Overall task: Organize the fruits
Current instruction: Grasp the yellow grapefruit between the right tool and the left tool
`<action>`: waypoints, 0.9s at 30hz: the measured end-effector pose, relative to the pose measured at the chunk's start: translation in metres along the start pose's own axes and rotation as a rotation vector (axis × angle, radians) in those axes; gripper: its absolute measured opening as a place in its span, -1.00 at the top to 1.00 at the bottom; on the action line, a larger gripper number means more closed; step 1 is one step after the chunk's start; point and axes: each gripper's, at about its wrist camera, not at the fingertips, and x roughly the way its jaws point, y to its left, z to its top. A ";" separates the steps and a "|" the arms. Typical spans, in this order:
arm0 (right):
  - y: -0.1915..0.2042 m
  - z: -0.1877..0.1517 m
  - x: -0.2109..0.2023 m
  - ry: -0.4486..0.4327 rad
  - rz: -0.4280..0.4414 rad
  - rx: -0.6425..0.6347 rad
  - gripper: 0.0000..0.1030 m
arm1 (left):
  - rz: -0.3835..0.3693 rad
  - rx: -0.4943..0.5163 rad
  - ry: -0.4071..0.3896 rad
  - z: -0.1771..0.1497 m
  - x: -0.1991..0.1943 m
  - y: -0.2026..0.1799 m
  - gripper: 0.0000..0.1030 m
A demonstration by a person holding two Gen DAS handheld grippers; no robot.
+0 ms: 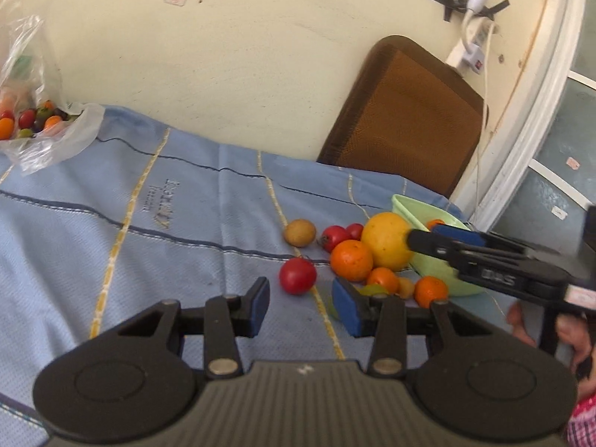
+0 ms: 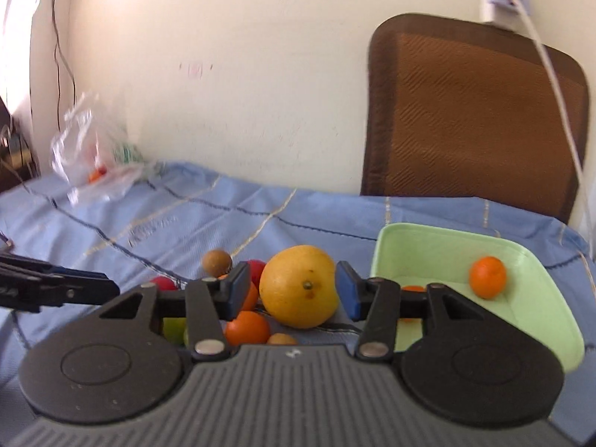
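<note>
A pile of fruit lies on the blue cloth [image 1: 149, 223]: a big yellow fruit [image 1: 387, 240] [image 2: 300, 287], an orange [image 1: 351, 259], a red fruit [image 1: 298, 275], a brown round one [image 1: 300, 232] and smaller ones. My right gripper [image 2: 294, 292] [image 1: 424, 234] is open, its blue pads on either side of the yellow fruit's near face with a small gap on the left. My left gripper [image 1: 301, 307] [image 2: 108, 285] is open and empty, just short of the red fruit. A pale green tray [image 2: 540, 298] [image 1: 439, 272] to the right holds an orange [image 2: 487, 277].
A clear plastic bag [image 1: 37, 126] [image 2: 97, 164] with several small fruits sits at the far left by the wall. A brown chair back [image 1: 406, 115] [image 2: 473, 111] stands behind the table edge. White cables [image 2: 551, 74] hang beside it. A hand [image 1: 521, 320] holds the right gripper.
</note>
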 end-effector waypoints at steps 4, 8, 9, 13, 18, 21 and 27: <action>0.011 0.001 0.023 0.080 -0.065 -0.132 -0.13 | -0.031 0.010 -0.003 -0.007 0.001 0.005 0.25; 0.010 0.003 0.038 0.135 -0.071 -0.171 -0.30 | -0.067 -0.013 -0.032 -0.007 -0.004 0.009 0.19; 0.010 0.003 0.042 0.155 -0.069 -0.174 -0.28 | -0.072 -0.020 -0.035 -0.007 -0.005 0.010 0.19; 0.010 0.005 0.040 0.135 -0.066 -0.151 -0.21 | -0.091 -0.047 -0.047 -0.007 -0.007 0.014 0.19; 0.015 0.020 -0.035 0.008 -0.019 -0.146 -0.21 | -0.118 -0.068 -0.056 -0.008 -0.012 0.015 0.18; 0.026 0.008 -0.067 0.124 0.074 -0.258 -0.22 | -0.162 -0.041 -0.042 -0.010 -0.015 0.004 0.18; 0.049 -0.029 -0.066 0.322 0.182 -0.374 -0.26 | -0.309 0.004 0.031 -0.020 -0.012 -0.036 0.18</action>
